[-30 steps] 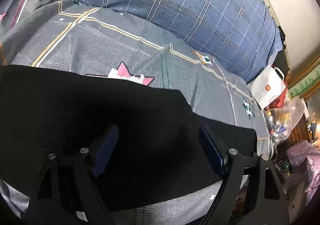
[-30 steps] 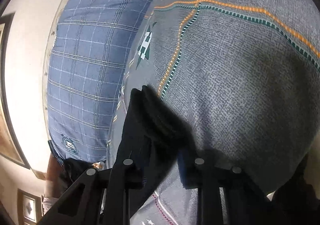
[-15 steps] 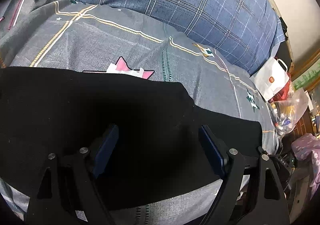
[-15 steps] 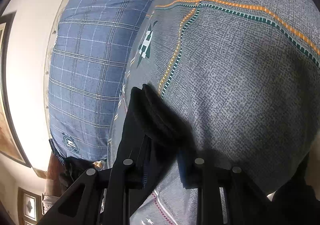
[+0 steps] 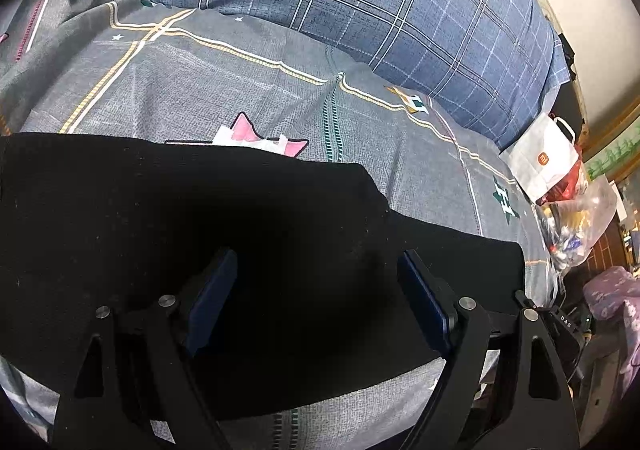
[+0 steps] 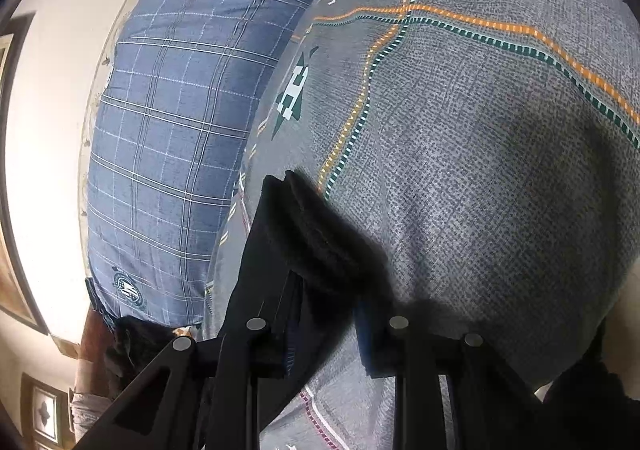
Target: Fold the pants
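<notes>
The right gripper [image 6: 324, 330] is pinching a bunched edge of the black pants [image 5: 224, 234] on the bedspread [image 5: 248, 89]. The left gripper [image 5: 316, 290] is hovering over them, jaws spread and empty. With only that small pinch gripping, the fabric is likely slipping free or bunching if pulled.

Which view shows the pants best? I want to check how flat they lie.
The left wrist view: the black pants spread wide and flat across the bedsheet, under the open left gripper. The right wrist view shows only a bunched edge of the pants, pinched in the right gripper.
</notes>
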`<state>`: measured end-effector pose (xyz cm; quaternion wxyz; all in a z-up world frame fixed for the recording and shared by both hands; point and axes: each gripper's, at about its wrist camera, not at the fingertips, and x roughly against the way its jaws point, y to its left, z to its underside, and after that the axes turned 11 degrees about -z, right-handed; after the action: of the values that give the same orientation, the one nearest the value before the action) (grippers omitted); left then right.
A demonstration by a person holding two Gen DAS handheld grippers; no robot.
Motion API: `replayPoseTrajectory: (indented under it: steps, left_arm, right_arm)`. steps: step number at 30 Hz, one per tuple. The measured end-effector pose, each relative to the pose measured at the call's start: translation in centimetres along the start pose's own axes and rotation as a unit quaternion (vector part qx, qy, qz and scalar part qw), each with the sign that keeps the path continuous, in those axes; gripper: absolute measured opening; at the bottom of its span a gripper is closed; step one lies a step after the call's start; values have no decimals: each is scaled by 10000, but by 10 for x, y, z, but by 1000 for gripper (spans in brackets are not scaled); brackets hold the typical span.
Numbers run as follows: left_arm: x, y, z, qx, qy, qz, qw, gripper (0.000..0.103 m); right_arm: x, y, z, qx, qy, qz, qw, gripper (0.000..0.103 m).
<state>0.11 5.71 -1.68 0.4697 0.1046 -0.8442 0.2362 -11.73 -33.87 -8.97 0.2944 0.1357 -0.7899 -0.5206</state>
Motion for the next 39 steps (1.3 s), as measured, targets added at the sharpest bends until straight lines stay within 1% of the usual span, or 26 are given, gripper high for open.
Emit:
replayPoseTrajectory:
  steps: [7,14,22,23,28,39]
  left_arm:
    - [0,0,0,30,-21,6,10000,83]
    - [1,0,1,63,-73,33,9999,83]
    - [2,3,2,202,-105,110,9997,83]
    - [2,3,2,202,-114,105,9997,83]
    - [2,1,4,220,-207,96,9995,83]
    - [2,0,5,199,-264,68,9994,83]
  right_arm:
    - [-1,4,2,135,-48,136,9998,21]
    - [-2,2,0,-60,-13,152,9999,21]
    - [-4,9,1,83,-42,311,9995,21]
    - [-4,9,2,95,-44,334,9994,19]
    - [-3,8,2,33,-76,325,9994,15]
    - [1,3,2,-121,-102,236,9996,14]
